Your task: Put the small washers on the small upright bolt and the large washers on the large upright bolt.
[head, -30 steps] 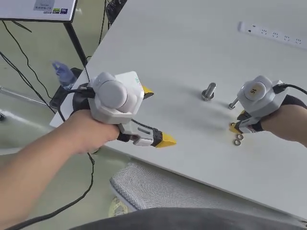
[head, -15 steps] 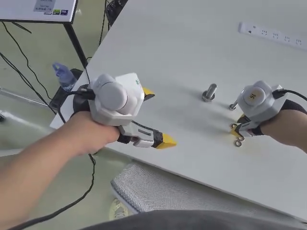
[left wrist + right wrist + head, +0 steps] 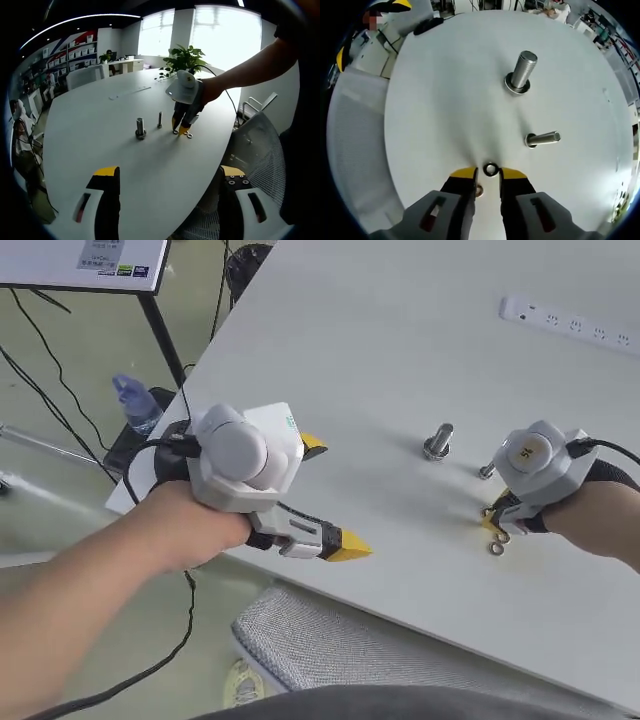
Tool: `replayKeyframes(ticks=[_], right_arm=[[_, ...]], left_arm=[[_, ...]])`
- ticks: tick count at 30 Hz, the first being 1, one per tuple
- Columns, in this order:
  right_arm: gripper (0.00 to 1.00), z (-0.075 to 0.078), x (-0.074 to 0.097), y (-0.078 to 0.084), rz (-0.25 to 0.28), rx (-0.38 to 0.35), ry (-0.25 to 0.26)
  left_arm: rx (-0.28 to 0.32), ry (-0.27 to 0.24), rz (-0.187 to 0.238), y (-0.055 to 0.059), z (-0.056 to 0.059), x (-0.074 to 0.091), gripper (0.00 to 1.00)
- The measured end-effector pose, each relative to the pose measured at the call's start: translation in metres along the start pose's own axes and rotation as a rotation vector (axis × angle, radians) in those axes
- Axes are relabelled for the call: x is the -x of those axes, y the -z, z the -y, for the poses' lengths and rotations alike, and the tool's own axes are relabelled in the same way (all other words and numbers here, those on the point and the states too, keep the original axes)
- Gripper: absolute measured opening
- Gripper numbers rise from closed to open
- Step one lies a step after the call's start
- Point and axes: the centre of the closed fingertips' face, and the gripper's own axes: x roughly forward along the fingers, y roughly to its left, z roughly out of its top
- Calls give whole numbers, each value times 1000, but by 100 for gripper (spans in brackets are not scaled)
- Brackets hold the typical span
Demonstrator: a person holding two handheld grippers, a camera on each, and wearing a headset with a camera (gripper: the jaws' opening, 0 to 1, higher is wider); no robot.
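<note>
On the white table (image 3: 340, 350) stands the large upright bolt (image 3: 437, 440) (image 3: 521, 71) with a washer at its foot (image 3: 516, 86). To its right is the small bolt (image 3: 487, 469) (image 3: 543, 138). My right gripper (image 3: 496, 525) (image 3: 489, 176) points down at the table near its front edge, jaws narrowly open. A small dark washer (image 3: 491, 169) lies on the table between its yellow tips, and a coppery washer (image 3: 479, 190) lies further back between the fingers. Another washer (image 3: 497, 548) lies just beside it. My left gripper (image 3: 330, 495) (image 3: 169, 172) hovers wide open at the table's left edge, holding nothing.
A white power strip (image 3: 570, 320) lies at the far right of the table. A grey mesh chair (image 3: 330, 640) sits below the front edge. On the floor to the left are a water bottle (image 3: 133, 400), cables and a stand leg.
My right gripper has dipped lower and tipped onto the washers near the table's front edge. My left gripper has stayed about where it was. The head camera has shifted slightly.
</note>
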Motion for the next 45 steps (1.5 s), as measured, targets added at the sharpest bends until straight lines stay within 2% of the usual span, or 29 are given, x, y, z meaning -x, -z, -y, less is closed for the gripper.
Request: replayKeyframes(ticks=[8,15,19,22,26,34,36,45], right_arm=[[15,1,0,1,-9,40,0],[14,1,0,1,-20,30,-1],[13,0,-2,0,-66,46,0],[13,1,-2,0,-91,27,-5],[13,0,-1,1,-108,19,0],[12,1,0,2,-62,-16,-11],[12,1,0,2,-64,-16,-14],[12,3,3,3,-69,-29,-23]], left_arm=[[-3,-3,-4,1,-1,0,79],[1,-6,-5,3,-1,-1,78],[0,-7,-8,3,0,-1,78],[3,-9,-8,4,0,-1,78],[0,-8,-13,4,1,-1,77],[4,-13,-8,2,0,0,78],[-4,-33,-4,2,-3,0,83],[5,-34,4,2,-7,0,84]])
